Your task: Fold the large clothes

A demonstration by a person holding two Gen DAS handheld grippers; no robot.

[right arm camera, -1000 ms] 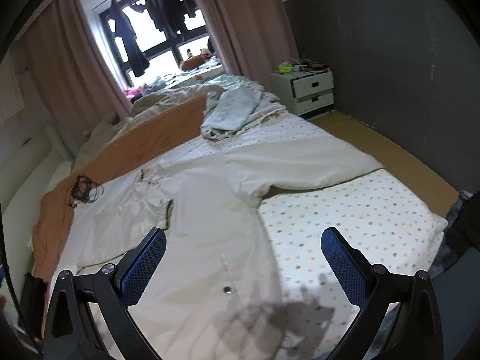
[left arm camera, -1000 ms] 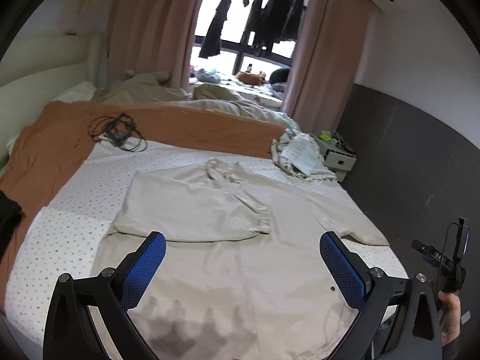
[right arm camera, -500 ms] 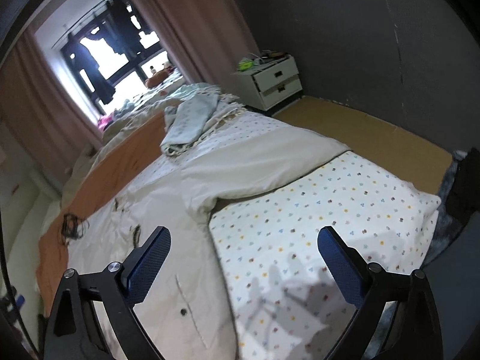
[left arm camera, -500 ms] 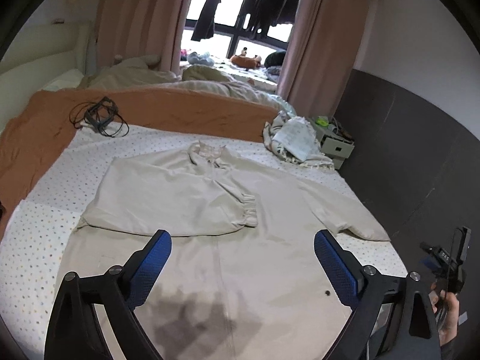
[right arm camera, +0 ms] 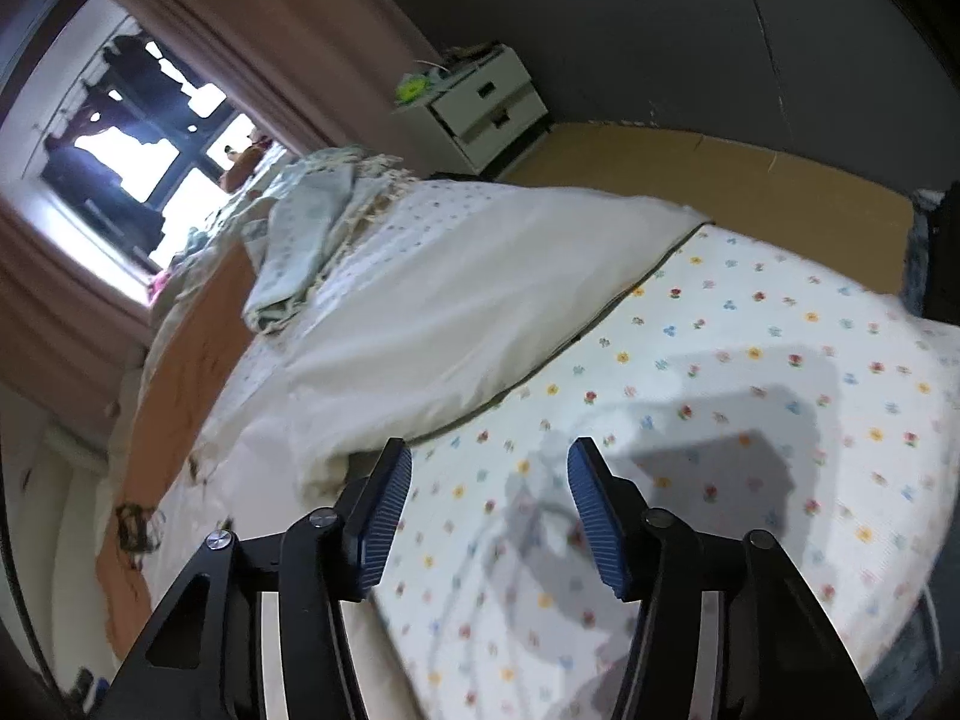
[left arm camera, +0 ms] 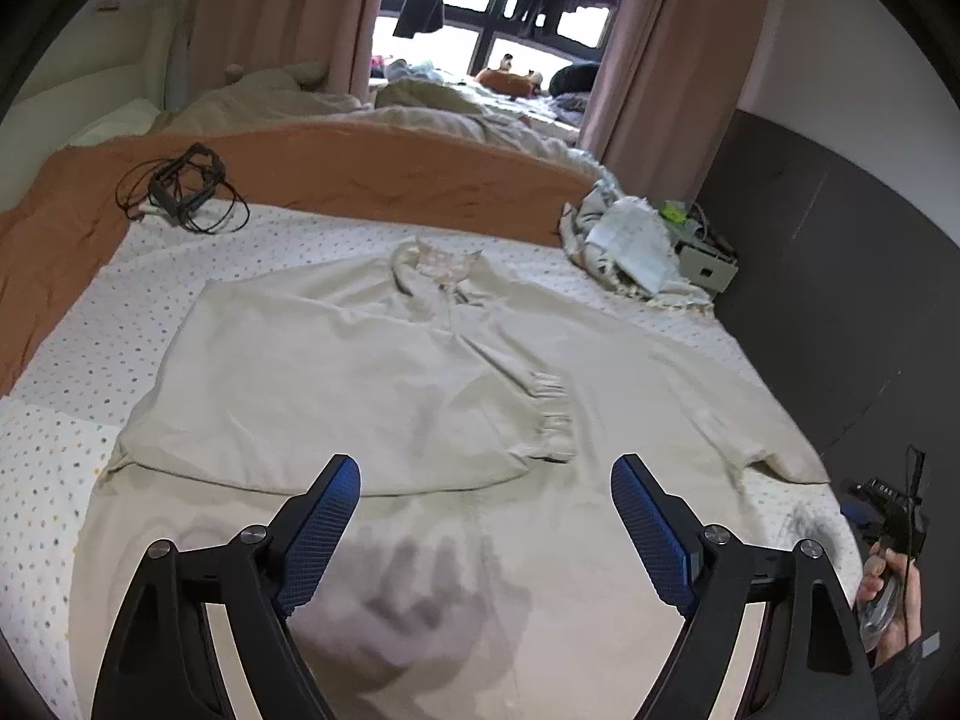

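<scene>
Lying flat on the dotted white bedsheet point(left arm camera: 72, 420), the large cream cloth garment point(left arm camera: 372, 372) has one sleeve folded across its front. Above its lower half, the left gripper point(left arm camera: 486, 522) is closing its blue fingers, empty. The right gripper point(right arm camera: 489, 516) also closes, empty, beside the other sleeve point(right arm camera: 480, 300).

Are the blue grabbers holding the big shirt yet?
No. Both are closing on nothing: the left hand-held gripper above the beige cotton garment, the right hand-held gripper above the flower-dotted white sheet.
</scene>
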